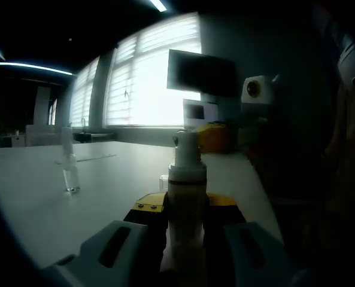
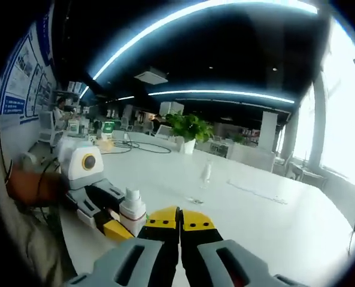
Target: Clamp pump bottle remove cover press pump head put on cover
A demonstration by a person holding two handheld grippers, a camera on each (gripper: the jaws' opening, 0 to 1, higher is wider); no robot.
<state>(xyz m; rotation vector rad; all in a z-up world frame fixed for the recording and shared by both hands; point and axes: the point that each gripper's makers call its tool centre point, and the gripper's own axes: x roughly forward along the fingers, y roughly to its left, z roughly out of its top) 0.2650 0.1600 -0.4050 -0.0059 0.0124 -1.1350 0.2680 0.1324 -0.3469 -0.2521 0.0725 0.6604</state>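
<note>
Upright, pump bottle point(image 1: 187, 197) stands clamped between left gripper point(image 1: 186, 210) fingers point(image 1: 146, 210).

Your left gripper view is dim and backlit: the blinds-covered window point(image 1: 147, 78) at upper centre blows out to white, so the pump bottle point(image 1: 186, 197) and monitor point(image 1: 201, 73) read as near silhouettes (edges soft, detail lost). The right side of that frame sinks into murk. Your right gripper view is brighter, lit by ceiling light strips point(image 2: 195, 12) that bend into arcs from fisheye distortion. A window point(image 2: 348, 107) at the right edge glares. The surface point(image 2: 267, 209) reflects a pale sheen; the far background looks soft.
</note>
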